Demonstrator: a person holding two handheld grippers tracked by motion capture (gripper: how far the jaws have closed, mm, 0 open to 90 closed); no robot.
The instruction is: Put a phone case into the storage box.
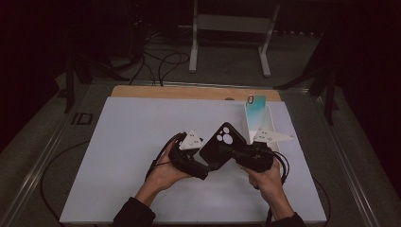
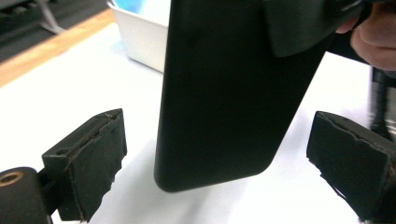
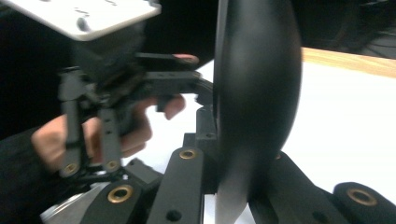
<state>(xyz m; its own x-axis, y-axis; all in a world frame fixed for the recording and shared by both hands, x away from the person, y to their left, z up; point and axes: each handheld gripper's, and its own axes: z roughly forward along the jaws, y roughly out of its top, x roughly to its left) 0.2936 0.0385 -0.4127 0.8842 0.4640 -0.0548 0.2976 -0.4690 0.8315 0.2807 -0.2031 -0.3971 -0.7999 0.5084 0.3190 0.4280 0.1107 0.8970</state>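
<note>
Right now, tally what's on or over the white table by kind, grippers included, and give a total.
Grippers: 2, left gripper open, right gripper shut on the black case
Phone cases: 2, black case, teal case
White bins: 1, bin holding the teal case
Total: 5

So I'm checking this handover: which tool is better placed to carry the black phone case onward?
The right tool: its jaws are shut on the black phone case. The left tool stands open, pads clear on both sides.
</note>
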